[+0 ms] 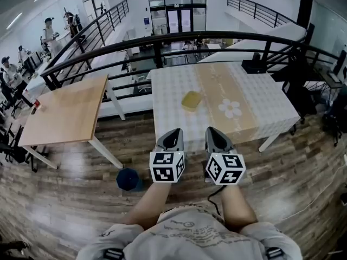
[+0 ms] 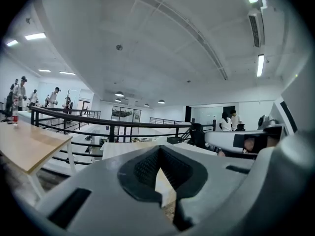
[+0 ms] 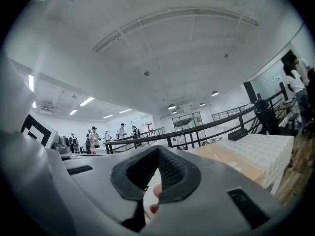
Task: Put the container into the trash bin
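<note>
Fingers [image 2: 142, 168] of my left gripper [image 1: 173, 132] and right gripper [image 1: 212, 130] clenched, empty; yellow container [image 1: 191, 100] at twelve o'clock looks light, flimsy; I'd pinch its rim

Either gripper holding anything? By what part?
Nothing held: left gripper and right gripper are both shut, empty; the yellow squarish container lies untouched on the white-clothed table.

There are two tools, the left tool [image 1: 173, 131] and the right tool [image 1: 213, 130]. There are two tabletops: one wooden tabletop [image 1: 70, 112] and one cloth-covered tabletop [image 1: 173, 88]. One yellow container [image 1: 191, 100] lies on the cloth-covered tabletop. One dark blue trash bin [image 1: 129, 179] stands on the floor, left of it.
</note>
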### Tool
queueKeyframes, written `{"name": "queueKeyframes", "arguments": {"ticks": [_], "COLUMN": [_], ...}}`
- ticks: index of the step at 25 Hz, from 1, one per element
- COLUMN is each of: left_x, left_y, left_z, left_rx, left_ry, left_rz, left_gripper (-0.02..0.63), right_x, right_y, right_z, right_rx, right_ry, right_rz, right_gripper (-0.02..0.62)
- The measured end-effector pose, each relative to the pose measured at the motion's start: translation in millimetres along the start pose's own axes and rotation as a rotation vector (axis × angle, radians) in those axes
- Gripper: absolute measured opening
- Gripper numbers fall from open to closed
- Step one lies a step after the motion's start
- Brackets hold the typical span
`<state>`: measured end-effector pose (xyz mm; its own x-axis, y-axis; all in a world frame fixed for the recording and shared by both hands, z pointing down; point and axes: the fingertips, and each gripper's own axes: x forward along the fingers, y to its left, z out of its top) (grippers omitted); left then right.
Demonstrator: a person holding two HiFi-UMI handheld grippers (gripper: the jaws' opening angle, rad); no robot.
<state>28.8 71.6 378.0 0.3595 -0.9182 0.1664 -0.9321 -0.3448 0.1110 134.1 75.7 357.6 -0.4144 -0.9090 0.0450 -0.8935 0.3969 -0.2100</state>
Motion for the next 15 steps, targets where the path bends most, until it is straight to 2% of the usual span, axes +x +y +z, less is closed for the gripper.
{"name": "queueKeyframes", "arguments": {"ticks": [7, 15], "left_x": [11, 22], "left_y": [-10, -27], "left_z": [-10, -20], "left_rx": [-0.01, 0.049], "left_ry": [0.028, 0.047], "left_rz": [0.0, -0.002], "left_gripper": [0.004, 0.005], "right_x": [-3, -4], "right_y": [-18, -35], "right_z": [-3, -12], "right_rx": [0.025, 0.036], "right_ry": [0.009, 0.033], "right_rz": [-0.007, -0.013], "right_gripper": [-0.008, -0.009]}}
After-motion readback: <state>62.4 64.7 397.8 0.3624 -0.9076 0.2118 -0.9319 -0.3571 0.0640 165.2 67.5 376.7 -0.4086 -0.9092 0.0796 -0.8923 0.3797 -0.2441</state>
